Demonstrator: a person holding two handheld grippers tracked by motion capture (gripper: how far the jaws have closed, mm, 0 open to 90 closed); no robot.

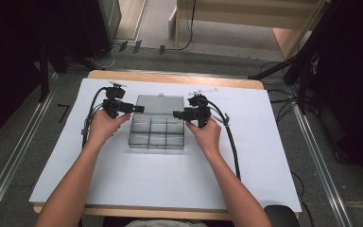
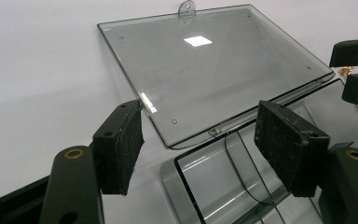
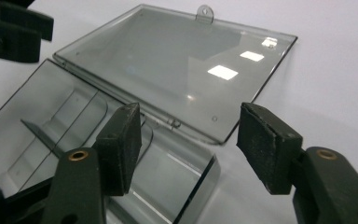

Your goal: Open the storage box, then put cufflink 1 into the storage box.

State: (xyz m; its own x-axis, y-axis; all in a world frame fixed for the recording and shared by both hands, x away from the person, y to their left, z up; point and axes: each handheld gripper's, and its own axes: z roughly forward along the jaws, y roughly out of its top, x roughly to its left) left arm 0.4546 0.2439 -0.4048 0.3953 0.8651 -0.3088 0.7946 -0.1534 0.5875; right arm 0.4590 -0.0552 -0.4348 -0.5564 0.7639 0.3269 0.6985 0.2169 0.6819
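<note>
Hovering at the two back corners of a clear plastic box (image 1: 157,132), both tongs stand released: left tongs (image 1: 139,109) and right tongs (image 1: 176,114) each have pads apart with nothing pressed between them. The box sits mid-table on the white sheet (image 1: 264,156), its lid (image 1: 159,104) swung fully back and lying flat behind the tray.

Risks, as judged: the lid hangs on a thin hinge strip (image 2: 223,128); a pad catching its edge could flip it shut or skid the light box across the smooth sheet. Glossy plastic gives the pads (image 3: 121,144) little purchase.

Materials: smoky transparent rigid plastic, rounded corners, thin dividers forming compartments, small hanging tab (image 3: 205,12) on the lid. Pads look matte black, grainy, block-shaped.
</note>
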